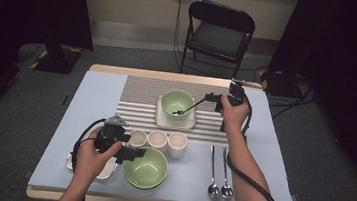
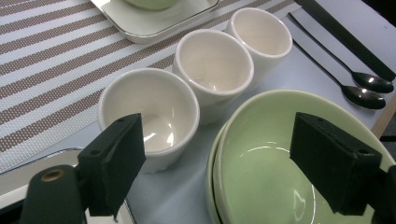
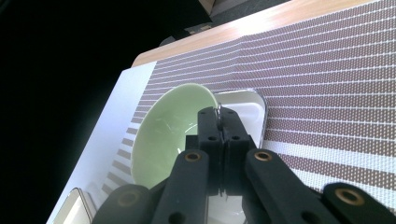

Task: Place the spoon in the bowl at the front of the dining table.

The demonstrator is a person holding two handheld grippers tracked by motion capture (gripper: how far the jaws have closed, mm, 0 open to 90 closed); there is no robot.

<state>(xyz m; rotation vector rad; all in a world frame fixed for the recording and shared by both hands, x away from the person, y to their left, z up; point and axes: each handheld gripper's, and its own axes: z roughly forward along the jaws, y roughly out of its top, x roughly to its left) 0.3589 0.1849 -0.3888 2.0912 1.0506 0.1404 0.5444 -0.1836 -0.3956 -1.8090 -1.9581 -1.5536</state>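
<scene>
A green bowl stands on a white square plate on the striped mat. My right gripper is shut on the handle of a dark spoon, whose tip rests inside that bowl. In the right gripper view the jaws of the right gripper press together above the green bowl, with a sliver of the spoon's metal between them. My left gripper is open at the near left. Its jaws straddle the rim of the stacked green bowls and a white cup, holding nothing.
Three white cups stand in a row in front of the plate. Stacked green bowls sit near the front edge. Two spoons lie at the front right. A silver tray lies under my left hand. A folding chair stands beyond the table.
</scene>
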